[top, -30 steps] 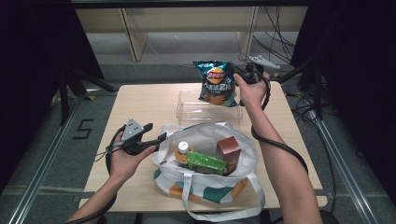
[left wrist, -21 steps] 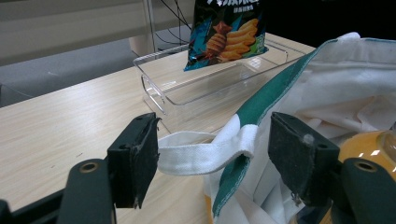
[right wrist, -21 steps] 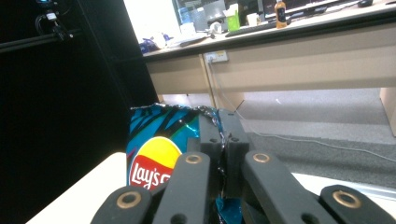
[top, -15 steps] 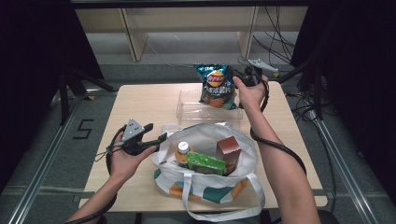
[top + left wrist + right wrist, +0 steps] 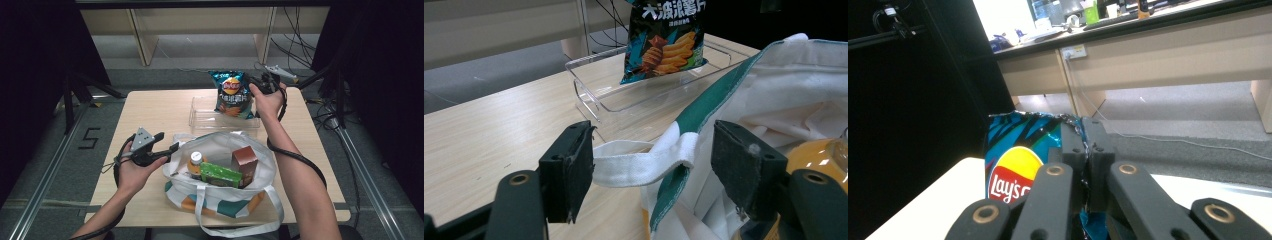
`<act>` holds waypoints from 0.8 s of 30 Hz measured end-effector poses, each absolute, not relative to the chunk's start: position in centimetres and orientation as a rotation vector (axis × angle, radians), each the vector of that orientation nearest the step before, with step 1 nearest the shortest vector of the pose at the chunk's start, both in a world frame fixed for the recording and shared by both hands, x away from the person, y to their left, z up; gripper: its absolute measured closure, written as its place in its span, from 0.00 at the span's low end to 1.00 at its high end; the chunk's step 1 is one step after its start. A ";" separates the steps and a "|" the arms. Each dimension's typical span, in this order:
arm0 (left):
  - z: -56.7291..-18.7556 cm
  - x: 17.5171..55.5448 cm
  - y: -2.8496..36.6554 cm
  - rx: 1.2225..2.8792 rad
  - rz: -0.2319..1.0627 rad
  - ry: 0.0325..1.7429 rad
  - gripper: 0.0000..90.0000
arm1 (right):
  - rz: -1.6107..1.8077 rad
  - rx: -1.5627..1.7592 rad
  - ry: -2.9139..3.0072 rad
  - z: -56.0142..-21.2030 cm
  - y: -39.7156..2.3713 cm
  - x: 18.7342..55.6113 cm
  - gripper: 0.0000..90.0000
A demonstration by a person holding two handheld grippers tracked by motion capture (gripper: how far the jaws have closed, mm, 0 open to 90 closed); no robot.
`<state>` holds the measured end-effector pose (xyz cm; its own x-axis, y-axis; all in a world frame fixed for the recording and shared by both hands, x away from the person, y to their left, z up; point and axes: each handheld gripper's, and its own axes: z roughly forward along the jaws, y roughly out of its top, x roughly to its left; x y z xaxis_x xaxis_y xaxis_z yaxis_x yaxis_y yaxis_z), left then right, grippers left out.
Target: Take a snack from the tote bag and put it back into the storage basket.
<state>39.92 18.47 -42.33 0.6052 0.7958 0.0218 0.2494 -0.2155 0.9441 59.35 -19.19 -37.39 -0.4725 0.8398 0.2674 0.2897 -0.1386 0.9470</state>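
My right gripper (image 5: 252, 84) is shut on the top corner of a blue Lay's chip bag (image 5: 231, 95); in the right gripper view its jaws (image 5: 1085, 137) pinch the crinkled top edge of the chip bag (image 5: 1015, 167). The bag hangs with its bottom in a clear plastic tray (image 5: 200, 114). My left gripper (image 5: 167, 146) stands open at the left rim of a white and green tote bag (image 5: 220, 205). In the left gripper view the tote's white strap (image 5: 639, 162) lies between the wide jaws of the left gripper (image 5: 651, 165), unpinched.
Inside the tote stand an orange-drink bottle (image 5: 196, 162), a green carton (image 5: 220, 175) and a brown box (image 5: 245, 161). The wooden table (image 5: 150, 110) has bare room at its left and far right. Cables trail on the floor behind.
My right gripper has sunk slightly with the chip bag, toward the clear tray. The left gripper has kept still at the tote's rim.
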 end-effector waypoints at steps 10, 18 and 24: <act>-42.4 40.0 18.4 1.766 0.639 0.851 0.37 | 1.655 1.317 1.687 -37.8 -19.1 59.3 1.00; -42.4 39.9 18.3 1.765 0.636 0.851 0.37 | 1.658 1.261 1.692 -37.9 -18.9 59.7 1.00; -42.4 39.9 18.4 1.765 0.636 0.851 0.37 | 1.650 1.321 1.694 -38.1 -18.9 59.5 1.00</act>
<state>39.92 18.35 -42.44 0.6090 0.7928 0.0244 0.2479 -0.2196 0.9436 59.53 -18.92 -38.07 -0.4542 0.8373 0.3044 0.3265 -0.1615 0.9313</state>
